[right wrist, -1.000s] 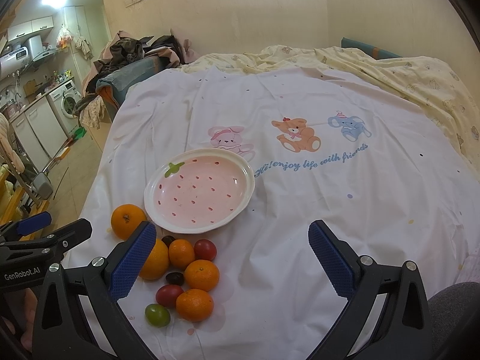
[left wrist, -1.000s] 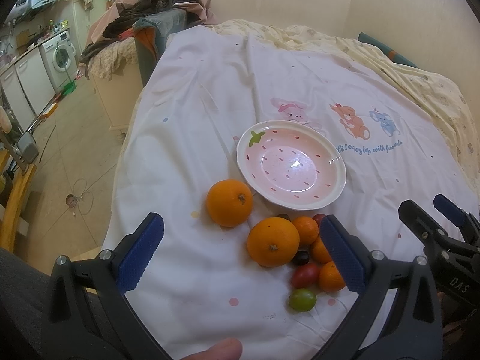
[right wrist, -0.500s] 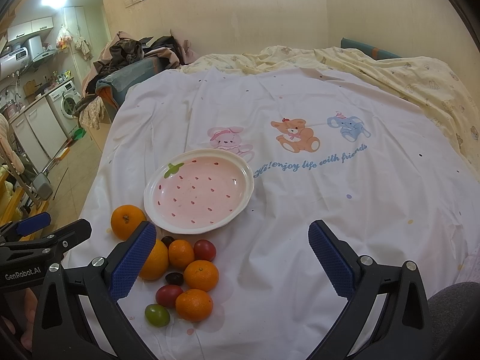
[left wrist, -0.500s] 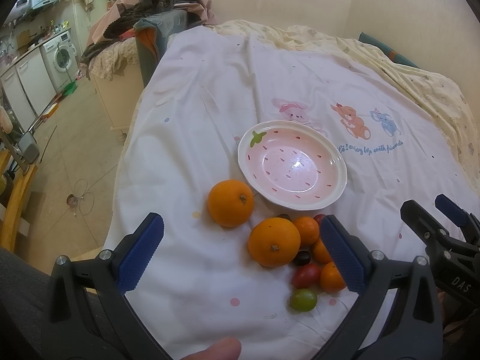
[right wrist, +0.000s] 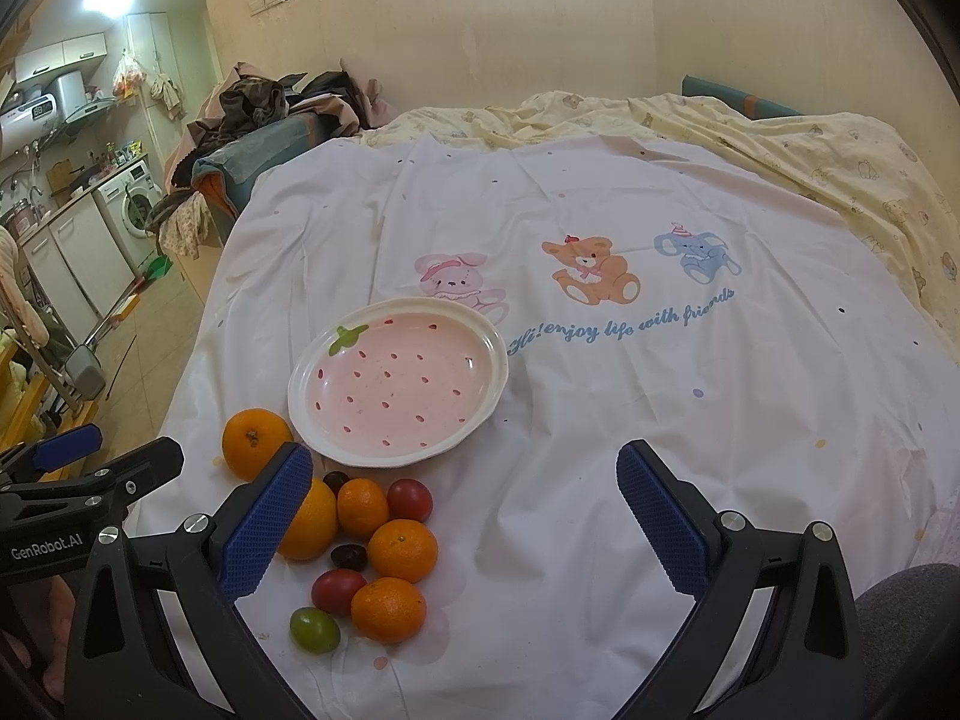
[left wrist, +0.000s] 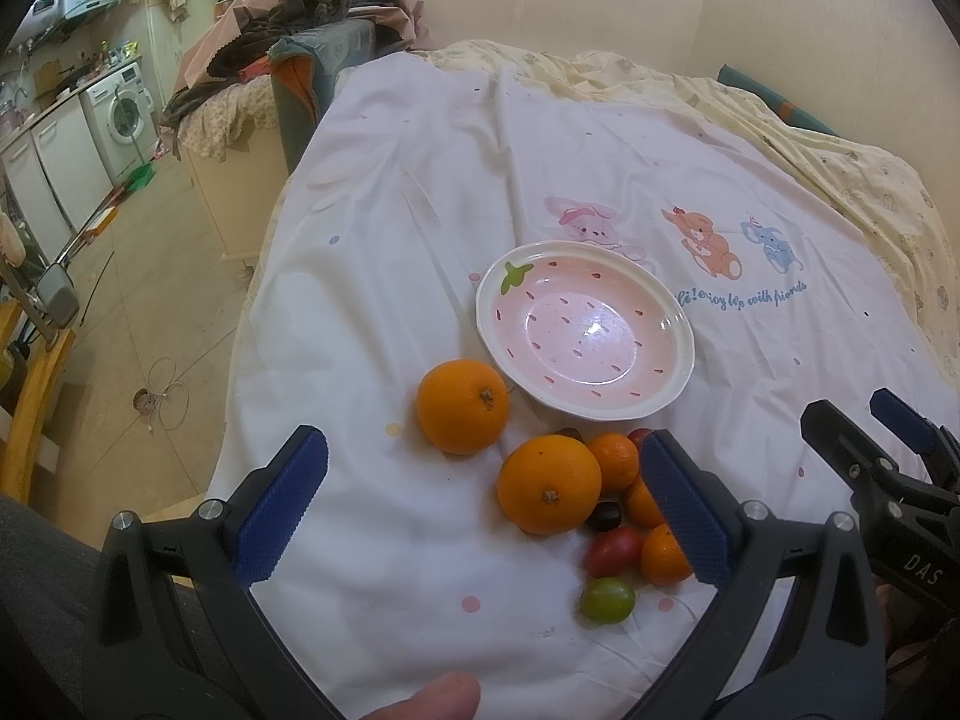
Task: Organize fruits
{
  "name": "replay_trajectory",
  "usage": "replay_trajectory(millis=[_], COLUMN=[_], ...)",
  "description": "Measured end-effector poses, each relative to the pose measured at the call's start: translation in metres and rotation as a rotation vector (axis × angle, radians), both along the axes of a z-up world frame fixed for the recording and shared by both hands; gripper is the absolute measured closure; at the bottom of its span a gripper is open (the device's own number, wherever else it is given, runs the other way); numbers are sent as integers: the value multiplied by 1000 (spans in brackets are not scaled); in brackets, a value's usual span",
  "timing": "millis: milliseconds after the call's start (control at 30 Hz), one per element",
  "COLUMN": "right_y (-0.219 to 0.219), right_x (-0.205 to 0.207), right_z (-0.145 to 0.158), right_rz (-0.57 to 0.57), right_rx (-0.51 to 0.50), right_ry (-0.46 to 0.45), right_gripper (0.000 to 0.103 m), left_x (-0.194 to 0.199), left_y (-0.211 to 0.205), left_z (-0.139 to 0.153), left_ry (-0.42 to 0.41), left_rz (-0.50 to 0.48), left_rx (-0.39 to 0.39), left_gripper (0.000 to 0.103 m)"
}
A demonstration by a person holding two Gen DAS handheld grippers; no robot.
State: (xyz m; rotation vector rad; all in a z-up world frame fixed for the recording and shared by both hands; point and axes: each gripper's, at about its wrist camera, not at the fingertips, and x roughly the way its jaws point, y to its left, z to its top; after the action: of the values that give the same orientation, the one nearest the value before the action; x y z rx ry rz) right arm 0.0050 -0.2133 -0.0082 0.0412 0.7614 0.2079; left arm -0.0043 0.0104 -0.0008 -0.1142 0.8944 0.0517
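Note:
A pink strawberry-pattern plate (left wrist: 672, 402) (right wrist: 486, 402) lies empty on the white sheet. In front of it sit two big oranges (left wrist: 462, 414) (left wrist: 549, 492), several small mandarins (right wrist: 402, 549), red and dark cherry tomatoes (right wrist: 339, 591) and a green one (right wrist: 313, 630). My left gripper (left wrist: 486, 510) hovers open above the near fruit, nothing between its blue pads. My right gripper (right wrist: 465, 516) is open too, over bare sheet to the right of the fruit pile. Each gripper shows at the edge of the other's view.
The white cartoon-print sheet (right wrist: 630, 360) covers a bed; a yellow blanket (right wrist: 810, 150) lies at the back and right. The bed's left edge drops to a tiled floor (left wrist: 150, 300). A clothes heap (right wrist: 258, 114) and a washing machine (left wrist: 120, 114) stand beyond.
Both views have barely shifted; the fruit and plate lie where they were, and both grippers stay open.

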Motion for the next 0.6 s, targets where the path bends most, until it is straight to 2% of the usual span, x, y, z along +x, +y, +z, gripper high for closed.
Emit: replay_trajectory(millis=[600], right_y=[0], right_x=[0], right_z=[0], right_rz=[0], right_rx=[0], right_ry=[4], right_gripper=[0], left_x=[0], left_y=[-2], left_z=[0], left_ry=[0], left_rz=[0], left_rx=[1], left_gripper=[0])
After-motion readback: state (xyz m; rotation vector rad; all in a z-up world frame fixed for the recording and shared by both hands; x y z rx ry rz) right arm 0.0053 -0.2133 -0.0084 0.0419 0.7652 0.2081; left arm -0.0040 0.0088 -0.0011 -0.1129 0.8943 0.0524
